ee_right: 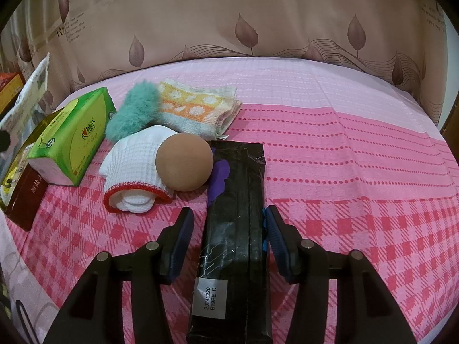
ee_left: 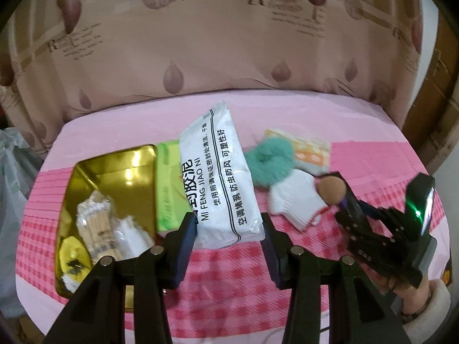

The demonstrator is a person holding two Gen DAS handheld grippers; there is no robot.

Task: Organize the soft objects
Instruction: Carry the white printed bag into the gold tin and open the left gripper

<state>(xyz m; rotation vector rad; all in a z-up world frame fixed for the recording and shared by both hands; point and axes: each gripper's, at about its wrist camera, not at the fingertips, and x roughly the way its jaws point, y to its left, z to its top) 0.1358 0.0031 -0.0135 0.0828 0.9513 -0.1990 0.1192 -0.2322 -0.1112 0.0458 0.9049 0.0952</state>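
A white printed packet [ee_left: 221, 172] hangs tilted above the pink cloth, with my left gripper [ee_left: 226, 229] shut on its lower end; it also shows at the left edge [ee_right: 31, 86] of the right wrist view. My right gripper [ee_right: 229, 226] stands around a long black box [ee_right: 235, 177] lying on the cloth. Its right pad is at the box's edge and a gap shows at the left pad. Ahead lie a tan ball [ee_right: 185, 163], a white knitted glove with red trim [ee_right: 134, 169], a teal fluffy scrunchie [ee_right: 134, 109] and a folded spotted towel [ee_right: 198, 106].
A gold tin [ee_left: 114, 166] holding cotton swabs and white pieces sits at the left, with a green tissue pack [ee_left: 169, 183] beside it. A leaf-patterned curtain [ee_left: 229, 43] hangs behind the table's far edge. A hand and sleeve [ee_left: 421, 301] hold the right gripper [ee_left: 351, 203].
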